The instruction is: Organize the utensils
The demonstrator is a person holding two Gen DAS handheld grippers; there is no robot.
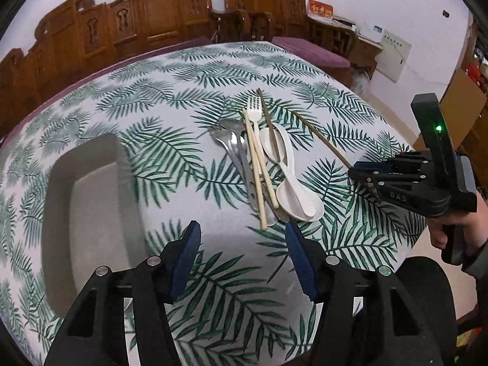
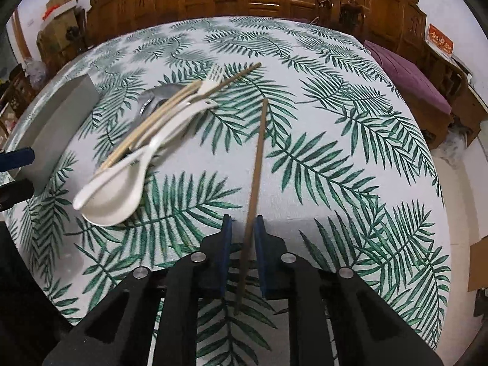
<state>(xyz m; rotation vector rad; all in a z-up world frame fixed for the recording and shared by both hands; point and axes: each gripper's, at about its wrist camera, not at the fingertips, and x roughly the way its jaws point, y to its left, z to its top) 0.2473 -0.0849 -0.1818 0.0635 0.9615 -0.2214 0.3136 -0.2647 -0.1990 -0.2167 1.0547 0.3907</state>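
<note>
Even, soft indoor light; faint shadows. Strong fisheye bending and dark corners. White spoons (image 2: 113, 195) slightly blurred; centre sharp.

From our left gripper (image 1: 242, 244), whose jaws stand wide apart, the leaf-print tablecloth (image 1: 170, 97) lies bare straight under the fingers and up to 11 o'clock. At 12 to 1 o'clock the utensil pile (image 1: 262, 158) blocks the way: metal spoons, pale chopsticks, a white fork and white ceramic spoons lie crossed over one another. The grey tray (image 1: 85, 213) walls off 9 o'clock. Our right gripper (image 1: 355, 172) fills 2 o'clock, straddling a dark chopstick (image 2: 254, 183). From the right wrist view, cloth from 12 through 3 o'clock lies open; the pile sits at 10.
</note>
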